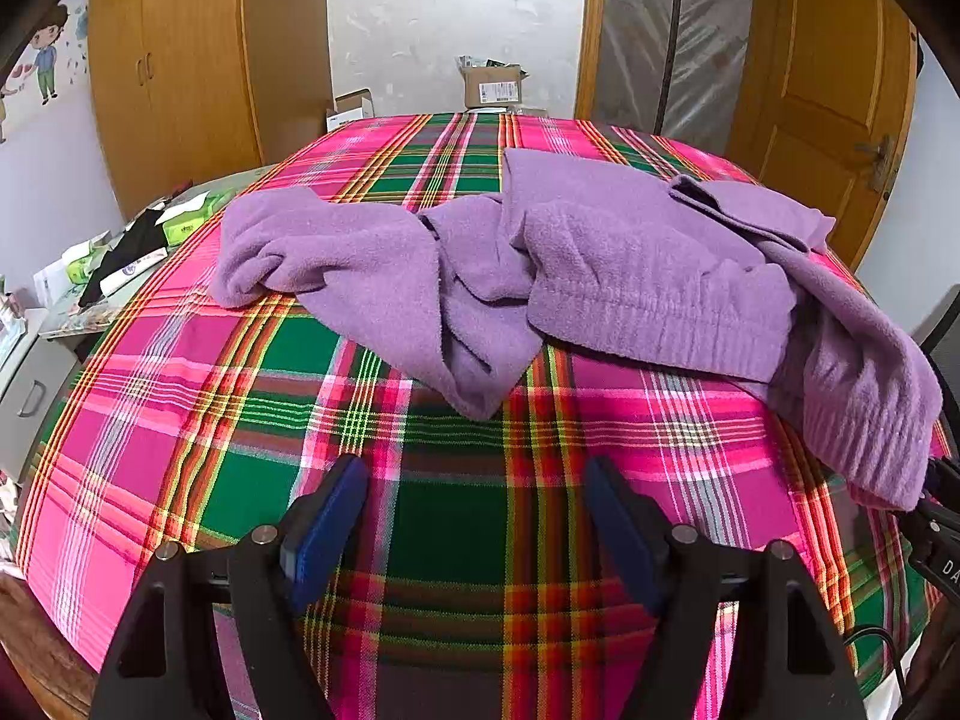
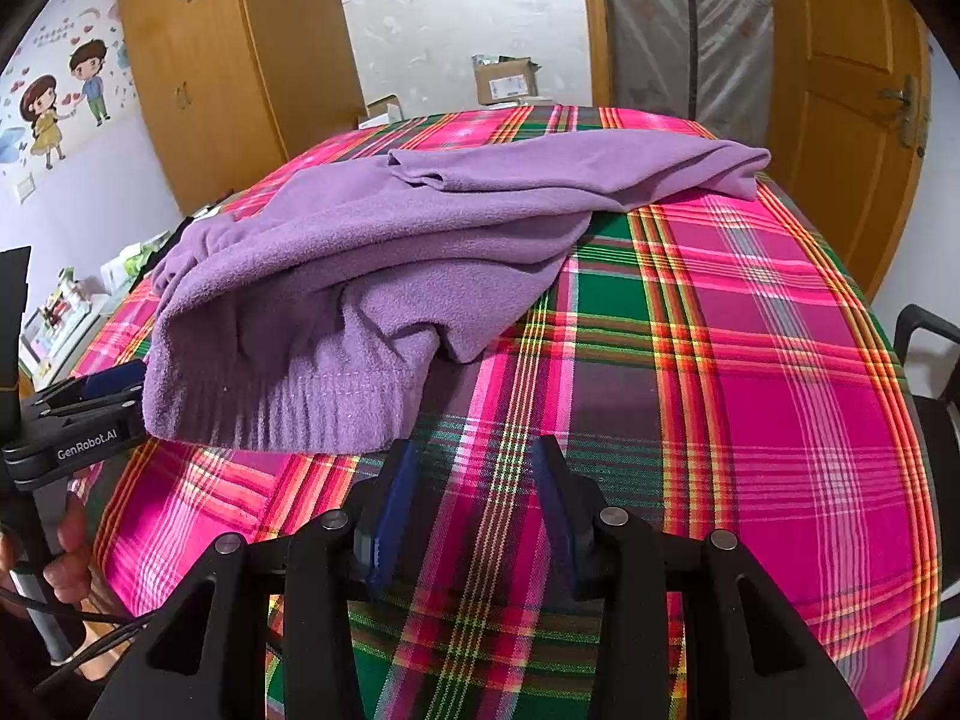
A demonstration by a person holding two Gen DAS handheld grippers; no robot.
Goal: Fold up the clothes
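Left wrist view shows us the purple fleece garment lying crumpled across the far half of the plaid-covered bed, nothing yet folded. We judge the task to be at its very start: the gathered elastic band faces us, one limb trails off to the left, another lies bunched toward the far right, and a ribbed cuff hangs down at the bed's right edge. Everything is left to do: spreading the piece flat, straightening its limbs, then making the folds.

Our left gripper hovers over bare plaid with its fingers spread wide and nothing between them. In the right wrist view our right gripper has its fingers partly apart, also empty, just short of the ribbed cuff, which lies near its left finger but does not touch it.

For room, we see a broad bare stretch of bedspread on the near side and, in the right wrist view, a wide clear band to the right of the garment, enough, we judge, to lay it flat. The limits are the bed's curved left edge beside a cluttered side cabinet, and the right edge, where a black chair stands close. The cuff at that edge could slip over if we drag it outward.
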